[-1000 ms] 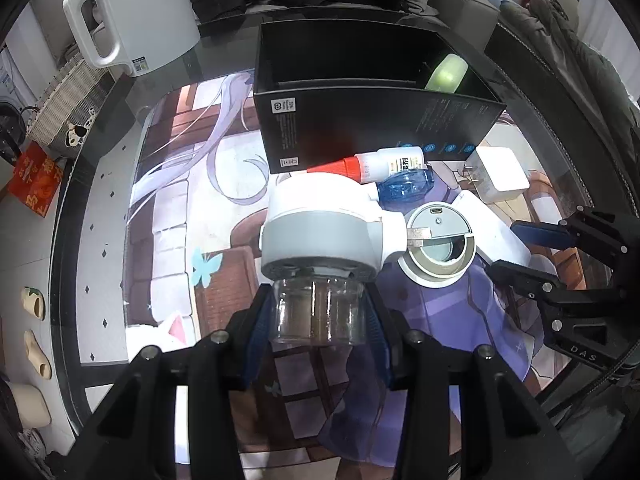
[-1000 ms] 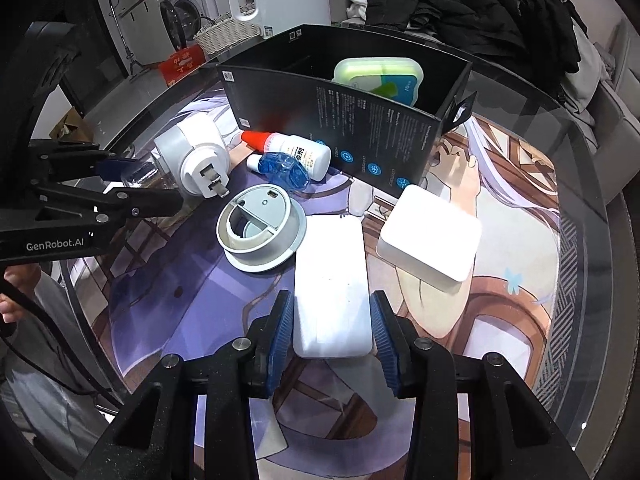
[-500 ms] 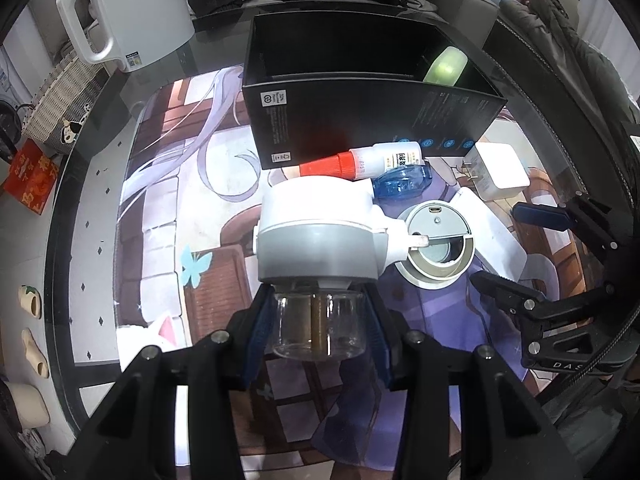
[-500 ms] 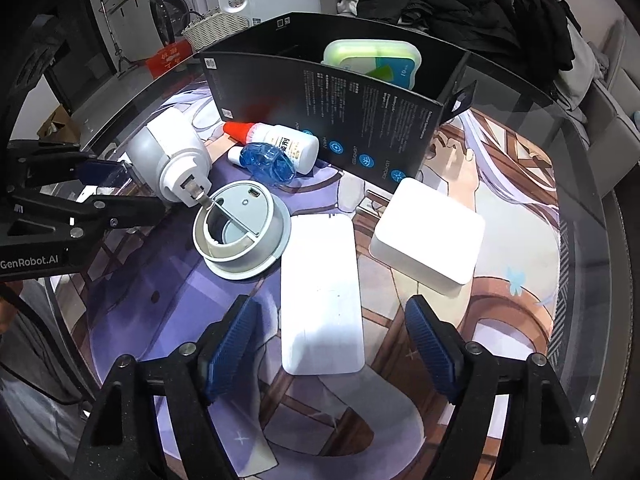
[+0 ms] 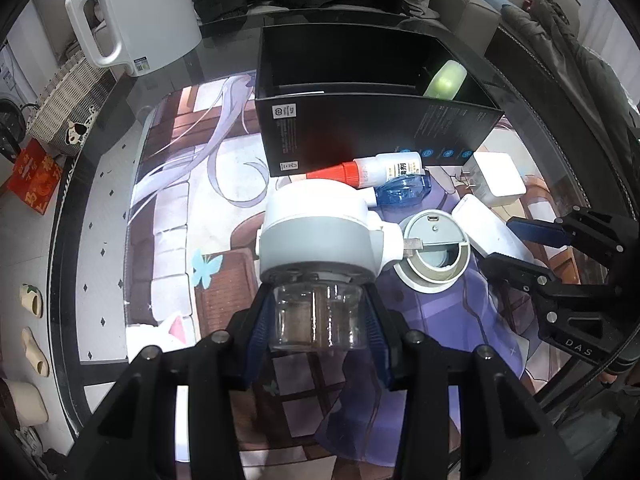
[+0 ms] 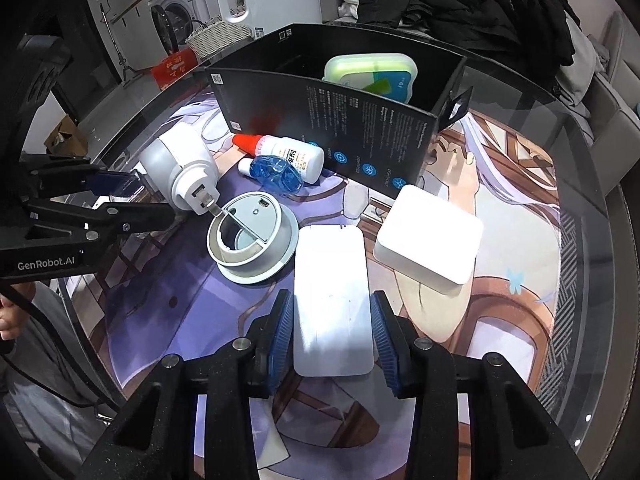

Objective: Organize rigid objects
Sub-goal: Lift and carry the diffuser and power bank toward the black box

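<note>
Left wrist view: left hand-held gripper (image 5: pixel 318 326) is clamping a clear ribbed jar (image 5: pixel 318 322) under its smooth white-grey head. Right hand-held gripper (image 6: pixel 331 330) is hugging a flat, rounded white slab (image 6: pixel 331 296) lying on the glass worktop (image 6: pixel 592 240), contact unclear.

The table (image 6: pixel 600 128) is dark glass, glossy and reflective, under a smooth printed mat (image 5: pixel 168 184) with a soft sheen. The black box (image 6: pixel 320 120) looks like matt cardboard. The plug-in device (image 5: pixel 320 232) has a matt white and grey plastic body and a clear, shiny plastic cup (image 5: pixel 318 320) — its prong (image 6: pixel 208 202) looks like bare metal. The flat white slab (image 6: pixel 332 300) is smooth, satin plastic; the basket (image 5: pixel 64 104) is rough wicker.
</note>
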Motion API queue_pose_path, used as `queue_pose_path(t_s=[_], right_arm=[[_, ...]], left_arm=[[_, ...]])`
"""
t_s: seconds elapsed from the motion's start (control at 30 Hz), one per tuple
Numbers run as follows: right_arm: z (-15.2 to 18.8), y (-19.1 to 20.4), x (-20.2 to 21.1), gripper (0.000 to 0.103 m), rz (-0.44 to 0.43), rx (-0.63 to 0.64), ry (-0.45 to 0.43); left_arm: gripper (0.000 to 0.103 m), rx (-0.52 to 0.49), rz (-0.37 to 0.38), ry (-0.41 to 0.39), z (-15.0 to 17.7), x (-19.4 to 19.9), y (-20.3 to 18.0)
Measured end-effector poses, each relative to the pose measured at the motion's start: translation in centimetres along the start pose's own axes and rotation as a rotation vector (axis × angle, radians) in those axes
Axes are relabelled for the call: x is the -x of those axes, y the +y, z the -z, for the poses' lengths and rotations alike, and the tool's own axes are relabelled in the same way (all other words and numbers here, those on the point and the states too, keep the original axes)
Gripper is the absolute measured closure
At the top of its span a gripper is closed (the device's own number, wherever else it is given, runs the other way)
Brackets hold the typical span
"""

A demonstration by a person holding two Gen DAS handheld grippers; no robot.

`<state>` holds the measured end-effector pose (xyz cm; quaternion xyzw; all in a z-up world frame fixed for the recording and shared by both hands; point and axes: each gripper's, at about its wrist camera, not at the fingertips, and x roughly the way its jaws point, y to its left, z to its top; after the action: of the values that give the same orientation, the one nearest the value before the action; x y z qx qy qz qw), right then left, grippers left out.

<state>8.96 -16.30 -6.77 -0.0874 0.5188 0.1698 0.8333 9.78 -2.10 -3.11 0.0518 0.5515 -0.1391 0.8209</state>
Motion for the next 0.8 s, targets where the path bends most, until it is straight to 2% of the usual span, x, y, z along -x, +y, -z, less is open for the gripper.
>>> queue_pose_path(t_s=[0.5,0.67,0.8], right_arm=[[-1.0,0.2,5.1,0.064,-0.005,-0.021,-0.124],[-2.4,0.7,7.4,0.064,-0.015,-0.025,-0.188],[-4.4,1.0,9.2,0.064,-0.008,-0.019,-0.251]], left_arm=[[0.06,-0.009,0.017,-0.098,-0.9,3.3,-0.3],[0.06,0.005,0.033,-0.172,-2.5,5.6,-0.5],[0.06,0.001,-0.005,-0.264,-4.2,7.4,-0.6]])
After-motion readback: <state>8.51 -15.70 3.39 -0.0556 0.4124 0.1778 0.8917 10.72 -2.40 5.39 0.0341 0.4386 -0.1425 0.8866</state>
